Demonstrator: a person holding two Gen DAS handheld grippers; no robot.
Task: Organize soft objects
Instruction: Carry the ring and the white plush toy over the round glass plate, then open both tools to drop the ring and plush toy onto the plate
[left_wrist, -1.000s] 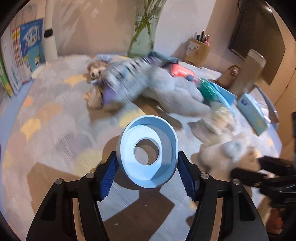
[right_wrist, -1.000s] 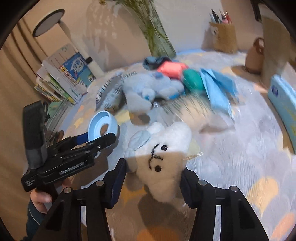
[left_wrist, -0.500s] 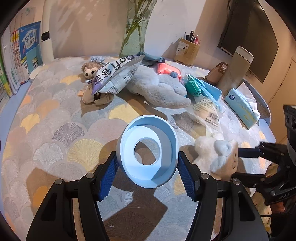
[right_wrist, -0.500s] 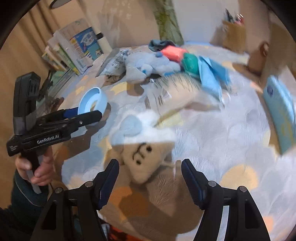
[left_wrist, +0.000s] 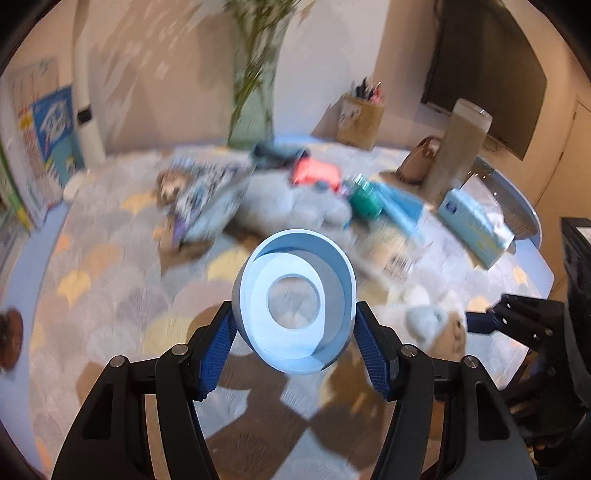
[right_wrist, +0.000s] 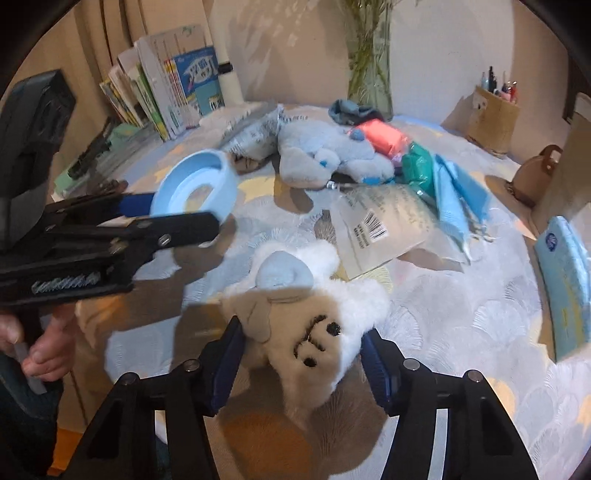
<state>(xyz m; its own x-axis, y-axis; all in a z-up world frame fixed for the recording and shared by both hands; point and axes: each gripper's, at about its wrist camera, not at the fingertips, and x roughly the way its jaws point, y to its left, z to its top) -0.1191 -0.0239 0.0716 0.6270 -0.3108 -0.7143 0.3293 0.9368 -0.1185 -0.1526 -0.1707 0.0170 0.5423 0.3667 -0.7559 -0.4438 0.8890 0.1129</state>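
The sorting is looking barely begun: the grey plush (right_wrist: 325, 158), red bundle (right_wrist: 380, 138), green pouch (right_wrist: 417, 166) and packets are still lying heaped mid-tabletop (right_wrist: 461, 314). The right gripper (right_wrist: 301, 360) is closing its jaws, just narrowed, onto the white plush (right_wrist: 317, 314), a fluffy lamb face with stitched features, sitting near the tabletop's front edge. The left gripper (left_wrist: 293, 345) is keeping its jaws clamped on a blue ring (left_wrist: 295, 302).

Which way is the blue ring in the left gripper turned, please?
On edge: the blue ring faces the camera, clamped across its sides by the left gripper.
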